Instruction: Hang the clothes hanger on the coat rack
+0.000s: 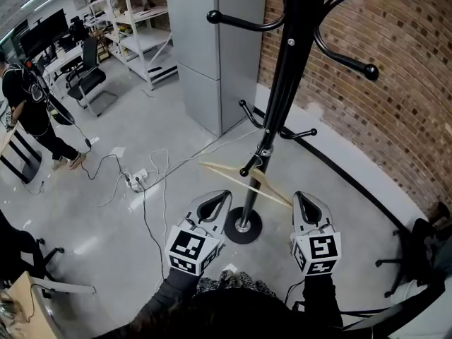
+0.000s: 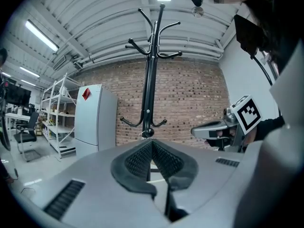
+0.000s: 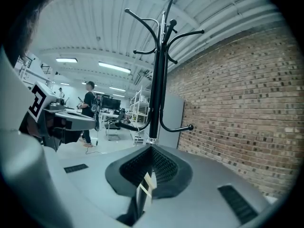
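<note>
A black coat rack (image 1: 282, 83) stands on a round base (image 1: 244, 226) in front of me. A pale wooden clothes hanger (image 1: 265, 186) hangs by its wire hook from one of the low hooks (image 1: 247, 168), tilted down to the right. My left gripper (image 1: 223, 196) is just left of the pole, shut and holding nothing. My right gripper (image 1: 300, 198) is just right of the hanger's lower end, shut and holding nothing. The rack (image 2: 151, 80) rises straight ahead in the left gripper view, beyond the left gripper (image 2: 152, 142). Beyond the right gripper (image 3: 152, 148) the rack (image 3: 159, 80) rises too.
A brick wall (image 1: 367, 119) runs behind the rack, and a grey cabinet (image 1: 212, 41) stands to its left. Cables and a power strip (image 1: 138, 180) lie on the floor. A person (image 1: 28, 104), an office chair (image 1: 88, 76) and shelves (image 1: 134, 20) are far left.
</note>
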